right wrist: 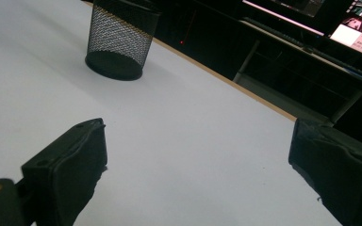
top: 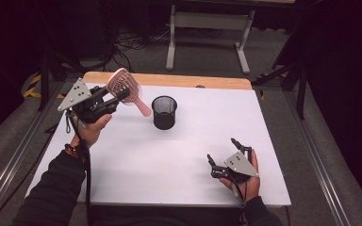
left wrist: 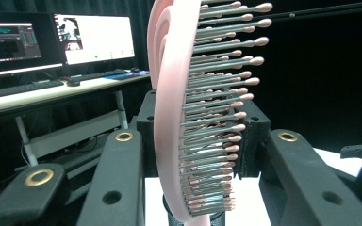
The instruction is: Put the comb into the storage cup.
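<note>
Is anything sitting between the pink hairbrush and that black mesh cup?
Nothing visible does. The left gripper holds the pink hairbrush above the white table, its handle pointing toward the open black mesh cup. The right gripper sits well off.

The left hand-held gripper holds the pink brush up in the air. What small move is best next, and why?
Probably carry the pink plastic hairbrush rightward over the black mesh cup: the left hand-held gripper grips it above the white table, its handle pointing down toward the cup, still left of the opening.
</note>
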